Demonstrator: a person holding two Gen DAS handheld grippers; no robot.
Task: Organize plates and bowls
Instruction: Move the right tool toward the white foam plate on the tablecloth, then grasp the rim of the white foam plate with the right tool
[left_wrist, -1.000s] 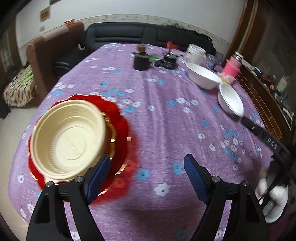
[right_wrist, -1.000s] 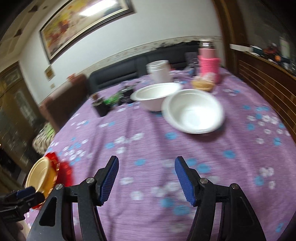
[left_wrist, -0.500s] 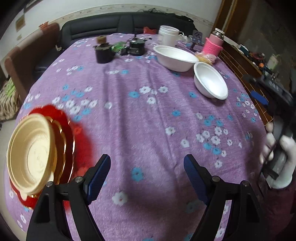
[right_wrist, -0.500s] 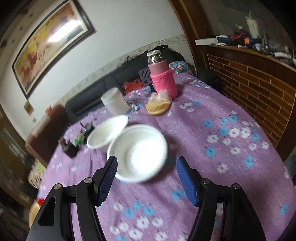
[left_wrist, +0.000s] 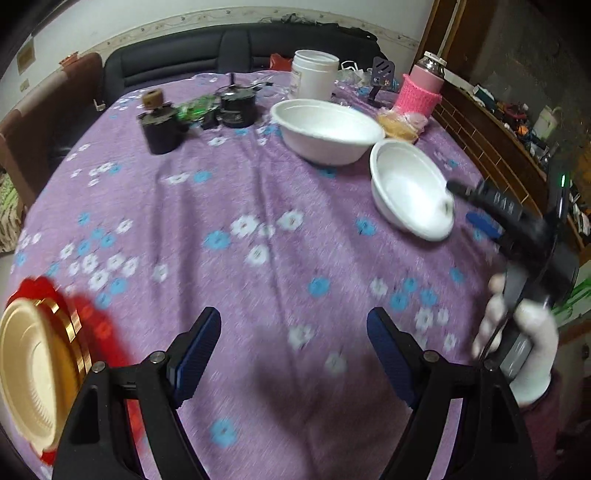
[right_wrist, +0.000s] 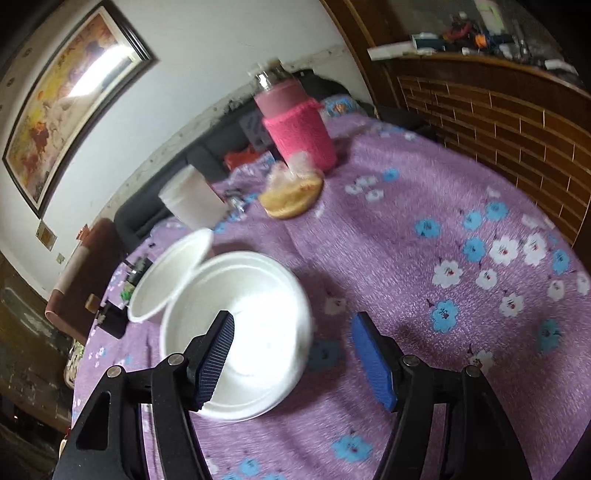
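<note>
A small white bowl (right_wrist: 255, 314) stands on the purple flowered table, with a larger white bowl (right_wrist: 162, 280) touching it behind. My right gripper (right_wrist: 295, 354) is open, its left finger over the small bowl's inside and its right finger outside the rim. In the left wrist view both bowls show, the small (left_wrist: 410, 188) and the large (left_wrist: 325, 129), with the right gripper (left_wrist: 476, 206) at the small one. My left gripper (left_wrist: 293, 350) is open and empty over bare cloth. A cream bowl (left_wrist: 29, 373) sits on gold and red plates (left_wrist: 92, 332) at the left edge.
A pink-sleeved bottle (right_wrist: 295, 125), a bread roll in plastic (right_wrist: 291, 192) and a white tub (right_wrist: 192, 199) stand behind the bowls. Dark small containers (left_wrist: 162, 125) sit at the far side of the table. A brick-pattern wall (right_wrist: 498, 122) runs along the right.
My right gripper has moved in to the small white bowl, its left finger now over the bowl. My left gripper has swung right, away from the cream bowl and plates.
</note>
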